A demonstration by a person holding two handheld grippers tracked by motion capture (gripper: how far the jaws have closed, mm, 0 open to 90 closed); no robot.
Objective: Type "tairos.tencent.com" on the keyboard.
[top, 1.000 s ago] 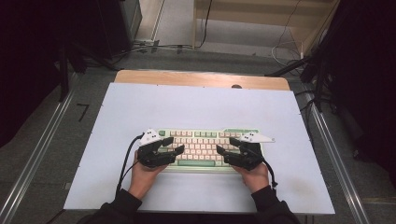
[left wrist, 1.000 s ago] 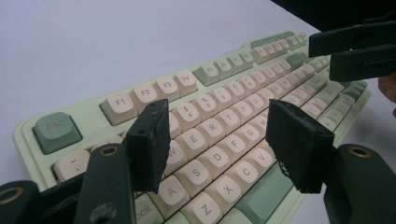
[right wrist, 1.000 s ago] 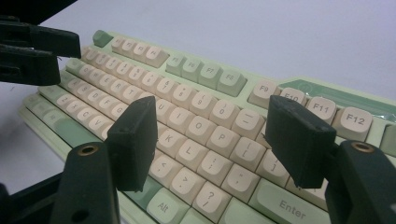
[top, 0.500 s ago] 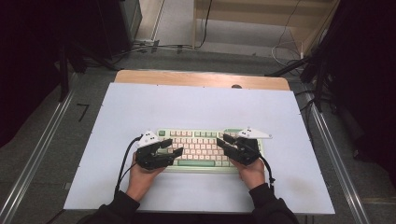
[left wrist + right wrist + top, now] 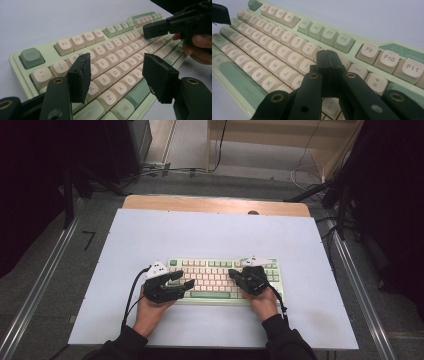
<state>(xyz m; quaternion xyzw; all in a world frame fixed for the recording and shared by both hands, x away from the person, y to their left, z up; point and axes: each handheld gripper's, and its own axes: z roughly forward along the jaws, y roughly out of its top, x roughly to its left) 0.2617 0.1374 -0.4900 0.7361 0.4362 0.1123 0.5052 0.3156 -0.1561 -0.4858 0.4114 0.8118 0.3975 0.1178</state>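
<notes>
A pale green keyboard (image 5: 210, 269) with cream keys lies on the white table top, near the front. My left gripper (image 5: 184, 279) hovers over its left end, jaws open, nothing between them. In the left gripper view it (image 5: 120, 75) stands above the A, S, D, X keys of the keyboard (image 5: 82, 40). My right gripper (image 5: 233, 271) is shut over the right half of the keys. In the right gripper view its closed tips (image 5: 327, 56) sit low over the keyboard (image 5: 274, 47), around the I and O keys. I cannot tell whether they touch a key.
The white table top (image 5: 200, 230) has bare room behind and to both sides of the keyboard. A wooden strip (image 5: 215, 205) runs along the far edge. Metal rails (image 5: 40, 285) flank the table. Cables trail from both grippers toward the person's forearms.
The right gripper has shifted slightly forward and inward over the keys. The left gripper has hardly moved.
</notes>
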